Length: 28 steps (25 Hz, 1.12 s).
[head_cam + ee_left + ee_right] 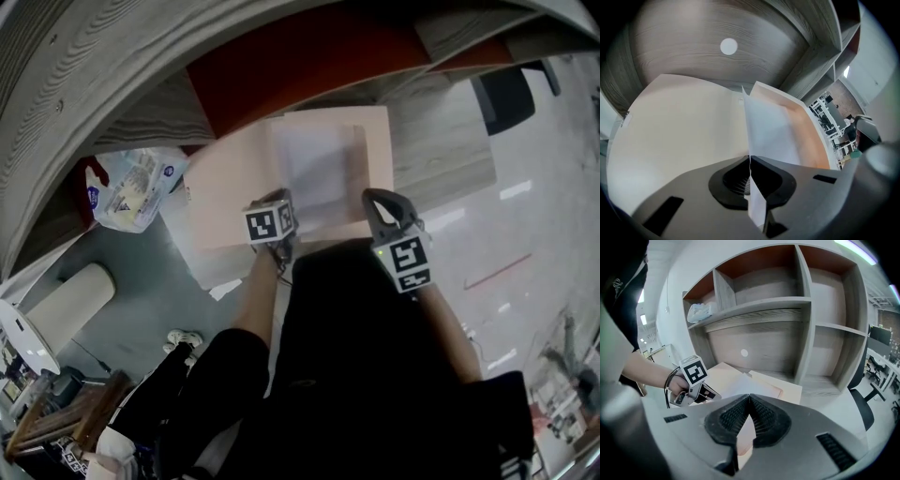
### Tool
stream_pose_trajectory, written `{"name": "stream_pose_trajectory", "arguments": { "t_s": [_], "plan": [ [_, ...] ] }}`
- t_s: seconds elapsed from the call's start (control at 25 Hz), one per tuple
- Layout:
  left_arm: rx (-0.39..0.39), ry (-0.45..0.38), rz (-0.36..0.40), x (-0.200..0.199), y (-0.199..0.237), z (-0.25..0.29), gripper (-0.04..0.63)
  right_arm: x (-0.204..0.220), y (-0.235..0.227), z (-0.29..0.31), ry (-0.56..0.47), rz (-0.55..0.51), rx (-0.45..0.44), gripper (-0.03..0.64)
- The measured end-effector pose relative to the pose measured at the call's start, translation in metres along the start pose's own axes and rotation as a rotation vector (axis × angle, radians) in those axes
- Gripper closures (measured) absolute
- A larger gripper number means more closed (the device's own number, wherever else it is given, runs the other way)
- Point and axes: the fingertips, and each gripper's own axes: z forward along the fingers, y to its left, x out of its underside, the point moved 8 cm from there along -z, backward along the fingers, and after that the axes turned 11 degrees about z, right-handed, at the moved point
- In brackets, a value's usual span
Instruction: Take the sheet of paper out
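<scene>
While the left hand-held gripper (750, 159) pinches, jaws closed, the near edge of the white sheet of paper (771, 133), the right hand-held gripper (749, 398) clamps the open peach folder (744, 434) around it, centre frame.

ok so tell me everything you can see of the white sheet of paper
The sheet of paper is plain white, thin and rectangular, and no print can be made out on it. It lies flat against the right half of an open peach folder in front of the shelves. The left gripper is shut on its near edge, and the right gripper is shut on the folder's edge.
</scene>
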Motion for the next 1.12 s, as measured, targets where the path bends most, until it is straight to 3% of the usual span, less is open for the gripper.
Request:
{"name": "stream_pose_trajectory", "arguments": {
  "t_s": [1.12],
  "plan": [
    [-0.140, -0.109, -0.192, 0.048, 0.053, -0.050, 0.546, -0.014, 0.056, 0.037, 0.071, -0.185, -0.182, 0.600]
  ]
}}
